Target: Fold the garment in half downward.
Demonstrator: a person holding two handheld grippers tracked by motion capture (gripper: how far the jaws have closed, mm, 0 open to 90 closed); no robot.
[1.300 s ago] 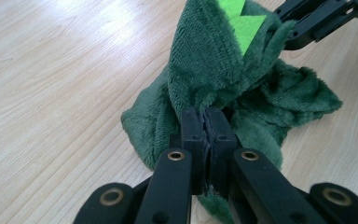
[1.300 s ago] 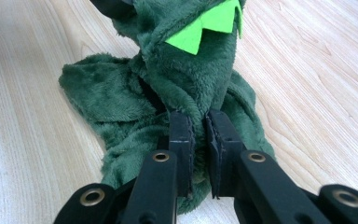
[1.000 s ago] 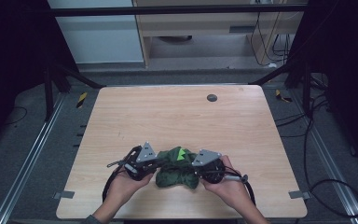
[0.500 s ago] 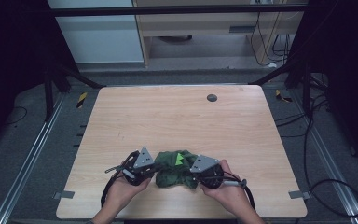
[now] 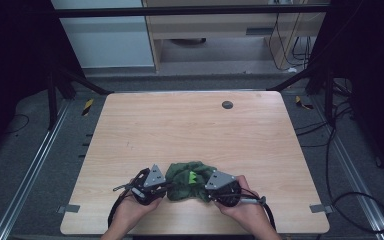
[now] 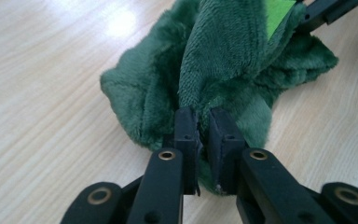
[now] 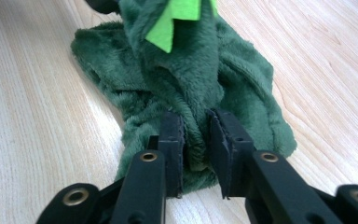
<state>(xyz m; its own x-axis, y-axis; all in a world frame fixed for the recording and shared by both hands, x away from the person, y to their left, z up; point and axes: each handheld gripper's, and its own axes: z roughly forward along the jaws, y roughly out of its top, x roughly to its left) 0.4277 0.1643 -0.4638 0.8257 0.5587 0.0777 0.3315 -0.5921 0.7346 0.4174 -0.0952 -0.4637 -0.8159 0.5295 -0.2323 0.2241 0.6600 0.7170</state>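
You held your left gripper [image 5: 166, 185] low at the near edge of the wooden table [image 5: 190, 125], your left hand [image 5: 132, 210] wrapped behind it, its grey three-cornered plate [image 5: 154, 176] facing up. In the left gripper view its jaws stood nearly together, clamped on a fold of the dark green plush cloth [image 6: 223, 60], with pile pinched in the narrow gap between the pads. The cloth [image 5: 189, 180] lay bunched in a heap on the table between your two grippers, close to the near edge and about midway across. A bright green felt piece [image 5: 192, 176] showed on top of the heap; in the right gripper view it [image 7: 175, 18] hung as a pointed strip over the raised middle fold. Your right gripper [image 5: 206, 190] met the cloth from the other side, your right hand [image 5: 245, 210] behind it and its cable [image 5: 267, 215] trailing off toward the table's edge. Its jaws were likewise drawn in and clamped on a thick fold of the cloth [image 7: 191, 88]. A small dark round disc [image 5: 227, 105] sat on the far part of the table, well apart from the cloth.
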